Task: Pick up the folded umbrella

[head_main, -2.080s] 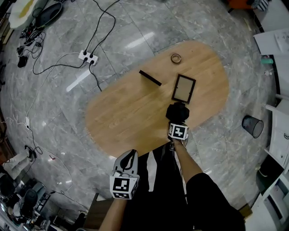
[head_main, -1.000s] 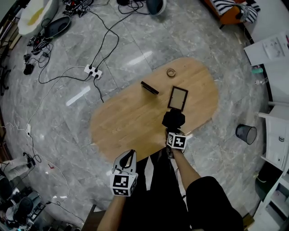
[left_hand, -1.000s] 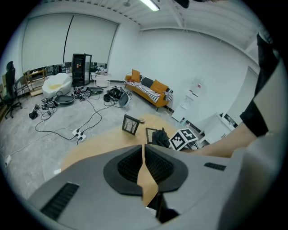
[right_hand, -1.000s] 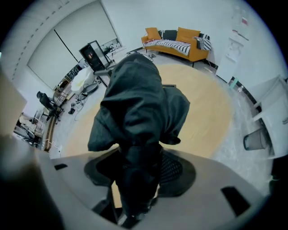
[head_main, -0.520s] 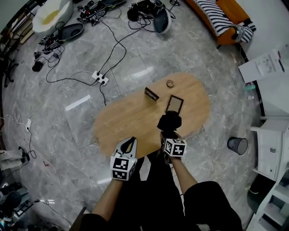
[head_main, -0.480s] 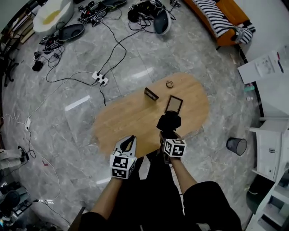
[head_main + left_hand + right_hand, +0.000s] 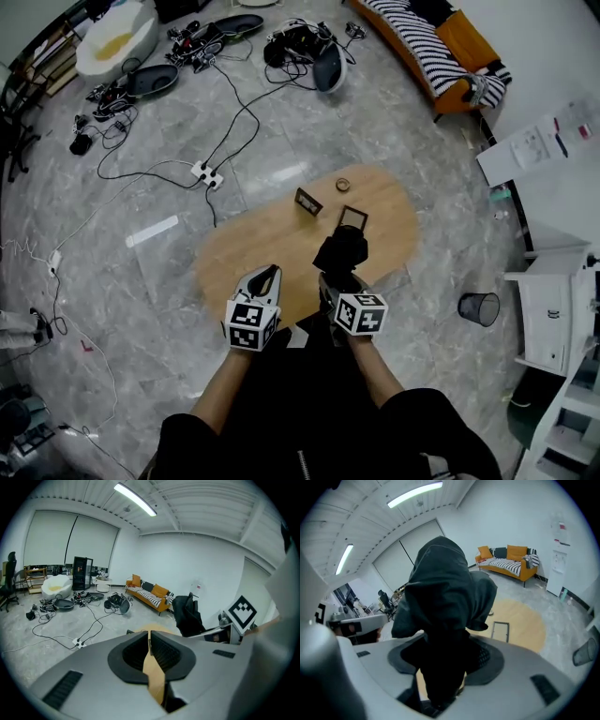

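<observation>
Right gripper view: our right gripper (image 7: pixel 440 667) has its fingers clamped round the folded umbrella (image 7: pixel 440 597), which fills mid-frame, clear of the worktop (image 7: pixel 525 625). We'd squeeze firmly and grip the solid core — loose fabric could slip. Our left gripper (image 7: pixel 150 637) is closed on nothing.

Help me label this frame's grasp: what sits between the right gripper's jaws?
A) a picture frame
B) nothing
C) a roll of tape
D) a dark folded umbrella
D: in the right gripper view the dark folded umbrella stands clamped between the pads of the right gripper, while the picture frame lies apart on the wooden table below.
</observation>
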`<state>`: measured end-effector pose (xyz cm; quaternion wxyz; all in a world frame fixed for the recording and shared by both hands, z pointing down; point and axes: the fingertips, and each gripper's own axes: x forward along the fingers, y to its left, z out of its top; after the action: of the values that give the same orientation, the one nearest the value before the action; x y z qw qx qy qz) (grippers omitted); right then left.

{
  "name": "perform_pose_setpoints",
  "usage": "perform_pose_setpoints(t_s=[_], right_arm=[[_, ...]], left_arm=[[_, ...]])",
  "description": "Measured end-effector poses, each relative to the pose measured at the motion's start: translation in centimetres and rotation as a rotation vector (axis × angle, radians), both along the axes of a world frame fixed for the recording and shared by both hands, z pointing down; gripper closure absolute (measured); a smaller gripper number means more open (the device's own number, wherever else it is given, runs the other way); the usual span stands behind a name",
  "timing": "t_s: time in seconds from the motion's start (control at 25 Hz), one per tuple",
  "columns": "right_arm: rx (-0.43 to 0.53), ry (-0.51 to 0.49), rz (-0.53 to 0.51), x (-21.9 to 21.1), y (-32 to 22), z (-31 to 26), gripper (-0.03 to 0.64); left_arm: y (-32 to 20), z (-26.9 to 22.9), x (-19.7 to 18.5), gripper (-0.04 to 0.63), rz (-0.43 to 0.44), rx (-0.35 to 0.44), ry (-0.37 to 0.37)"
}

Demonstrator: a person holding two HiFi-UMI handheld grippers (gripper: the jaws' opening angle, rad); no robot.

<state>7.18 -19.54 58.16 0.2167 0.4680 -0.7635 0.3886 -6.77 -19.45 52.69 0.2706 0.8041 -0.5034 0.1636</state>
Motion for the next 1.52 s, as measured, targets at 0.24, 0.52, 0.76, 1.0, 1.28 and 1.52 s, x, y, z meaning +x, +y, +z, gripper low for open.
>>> perform_pose_setpoints(t_s=[0.24, 0.52, 0.76, 1.0, 1.28, 1.52], right_arm=[[0.092, -0.092, 0.004, -2.1, 0.5, -5.8, 0.388], [0.174, -0.117, 0.022, -2.8, 1.6, -9.1, 0.388], [0.195, -0.125, 0.052, -3.0, 2.9, -9.4, 0.388], [0.215, -0.113, 0.046, -2.8, 3.5, -9.6, 0.391], [0.222, -0.109, 0.033, -3.3, 3.6, -10.1, 0.393], [0.229, -0.114, 0.029, -3.8, 3.9, -10.3, 0.393]], left_arm=[[-0.4, -1.8, -0.4, 0.568, -0.01, 0.049, 0.02], [-0.7, -3.6, -1.0, 0.568, 0.005, 0.096, 0.021], [0.0, -3.7, -0.9, 0.568, 0.042, 0.112, 0.012], [0.0, -4.0, -0.4, 0.568, 0.051, 0.129, 0.016], [0.0, -4.1, -0.5, 0.568, 0.054, 0.127, 0.029], [0.1, -4.1, -0.8, 0.568, 0.058, 0.128, 0.03]])
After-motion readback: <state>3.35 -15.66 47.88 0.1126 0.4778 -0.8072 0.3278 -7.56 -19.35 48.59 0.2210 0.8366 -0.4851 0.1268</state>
